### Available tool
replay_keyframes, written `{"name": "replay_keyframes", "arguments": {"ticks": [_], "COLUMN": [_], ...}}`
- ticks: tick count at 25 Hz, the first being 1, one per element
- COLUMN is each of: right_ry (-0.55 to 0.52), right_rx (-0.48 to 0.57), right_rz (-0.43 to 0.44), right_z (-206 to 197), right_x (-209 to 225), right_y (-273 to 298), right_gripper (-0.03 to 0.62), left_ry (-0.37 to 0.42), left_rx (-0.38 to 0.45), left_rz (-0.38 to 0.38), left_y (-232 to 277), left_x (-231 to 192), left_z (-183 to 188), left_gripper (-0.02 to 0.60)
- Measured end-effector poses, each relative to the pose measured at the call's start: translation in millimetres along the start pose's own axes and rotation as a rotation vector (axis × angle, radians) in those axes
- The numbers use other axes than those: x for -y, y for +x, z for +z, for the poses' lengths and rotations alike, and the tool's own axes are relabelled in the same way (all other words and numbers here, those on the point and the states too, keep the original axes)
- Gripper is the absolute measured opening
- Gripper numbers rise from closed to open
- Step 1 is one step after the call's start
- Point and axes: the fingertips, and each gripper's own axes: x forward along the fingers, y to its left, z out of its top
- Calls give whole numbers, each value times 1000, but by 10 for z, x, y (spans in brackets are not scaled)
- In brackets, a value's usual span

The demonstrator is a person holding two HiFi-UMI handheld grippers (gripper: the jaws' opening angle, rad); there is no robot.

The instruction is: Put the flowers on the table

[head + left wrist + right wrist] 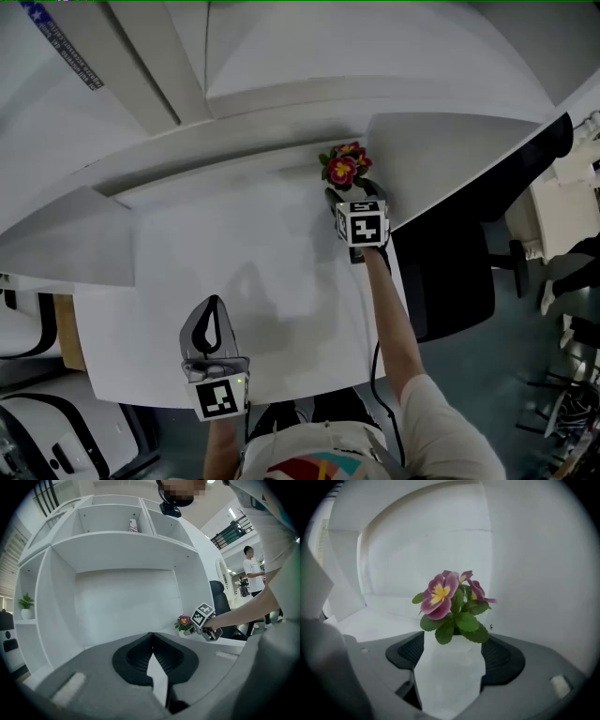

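Two grey hand-held grippers over a white table, one set around a potted flower.
Wide open at the upper right of the head view, the right gripper (353, 193) has its dark-padded jaws on either side of the small white pot (449, 670). The pot holds purple-and-yellow flowers with green leaves (344, 169) and stands on the white tabletop (234, 244), close to the white back panel (441, 150). At the lower left, the left gripper (215, 302) has its jaws closed tip to tip, holding nothing.
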Motion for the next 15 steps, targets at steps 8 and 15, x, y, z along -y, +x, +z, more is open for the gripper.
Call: {"name": "replay_keyframes", "arguments": {"ticks": [8, 15], "right_ry": [-17, -67], "right_rx": [59, 221], "right_rz": [-11, 21], "right_z": [151, 597], "right_x": [-170, -600], "right_y": [-660, -1525], "right_gripper": [359, 275], "left_ry": [22, 13], "left_rx": [102, 192], "left_rz": [18, 27], "left_y": [-310, -609], "left_x": [-146, -269], "left_z": [315, 589], "left_gripper": [5, 5]}}
